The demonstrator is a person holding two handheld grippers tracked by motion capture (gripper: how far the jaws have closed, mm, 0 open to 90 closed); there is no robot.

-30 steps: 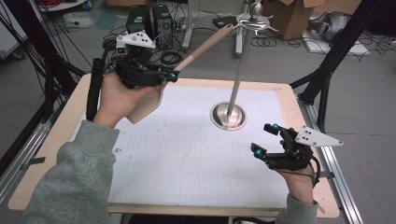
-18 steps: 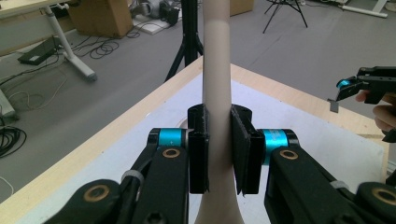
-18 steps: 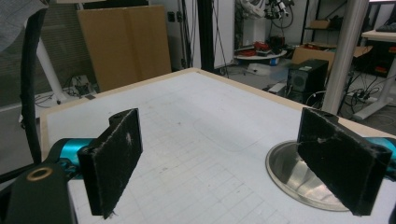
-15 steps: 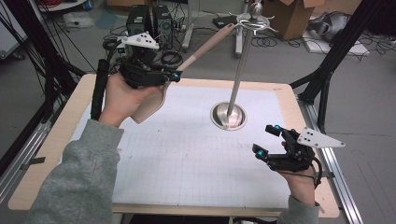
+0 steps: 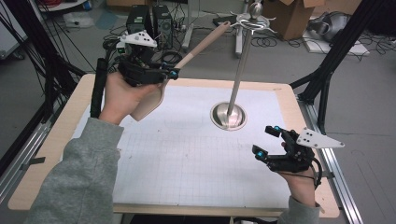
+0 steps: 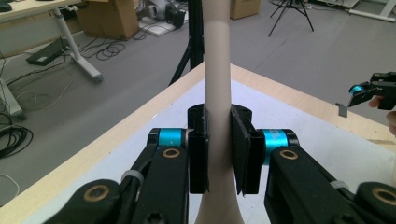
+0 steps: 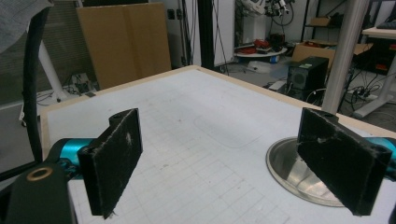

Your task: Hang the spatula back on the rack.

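A wooden spatula (image 5: pixel 201 44) is held up over the table's far left, its broad blade down by the person's left hand and its handle slanting up to the right. The handle's end lies close to the hooked top of a metal stand (image 5: pixel 240 65). My left gripper (image 5: pixel 169 74) is shut on the spatula; in the left gripper view (image 6: pixel 218 154) both pads clamp the pale handle (image 6: pixel 217 70). My right gripper (image 5: pixel 265 141) hovers open over the table's right front, nothing between its pads (image 7: pixel 233 158). The stand's round base (image 7: pixel 285 163) sits just beyond them.
A white grid mat (image 5: pixel 187 158) covers the wooden table (image 5: pixel 60 140). Black frame posts (image 5: pixel 327 70) rise at both sides. Boxes, cables and computer cases lie on the floor beyond the far edge. My right gripper (image 6: pixel 369 91) shows far off in the left gripper view.
The left gripper has risen slightly with the spatula, its handle end nearer the stand's top. The right gripper has drifted a little to the right, still open.
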